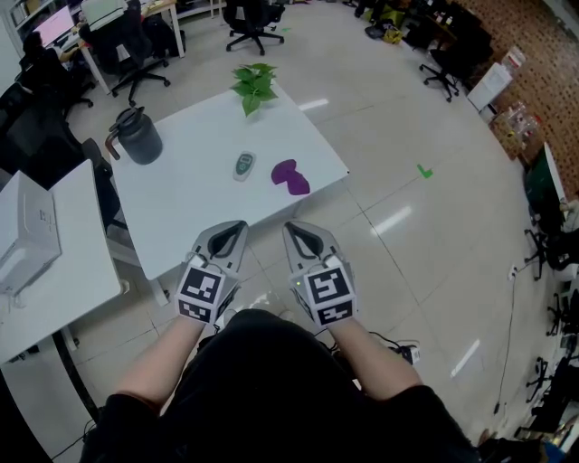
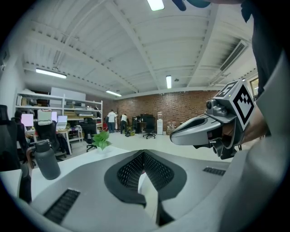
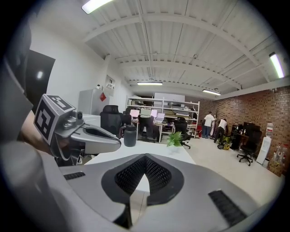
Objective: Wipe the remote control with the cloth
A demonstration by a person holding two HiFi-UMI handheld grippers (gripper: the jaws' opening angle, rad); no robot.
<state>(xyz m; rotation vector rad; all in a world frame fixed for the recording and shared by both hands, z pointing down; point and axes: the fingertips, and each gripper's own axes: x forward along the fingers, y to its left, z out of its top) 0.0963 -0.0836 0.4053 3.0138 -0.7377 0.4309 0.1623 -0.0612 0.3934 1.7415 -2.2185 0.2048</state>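
A small grey remote control (image 1: 243,165) lies on the white table (image 1: 181,208), with a purple cloth (image 1: 290,176) just to its right. Both grippers hang side by side in front of the table's near edge, away from both objects. My left gripper (image 1: 233,227) is shut with nothing in it, and so is my right gripper (image 1: 295,228). In the left gripper view the closed jaws (image 2: 144,156) point over the table, and the right gripper (image 2: 213,127) shows beside them. In the right gripper view the shut jaws (image 3: 145,159) fill the bottom.
A dark jug (image 1: 137,137) stands at the table's far left and a small green plant (image 1: 253,87) at its far edge. A second white desk (image 1: 54,271) with a box is at the left. Office chairs (image 1: 253,23) and people stand farther off.
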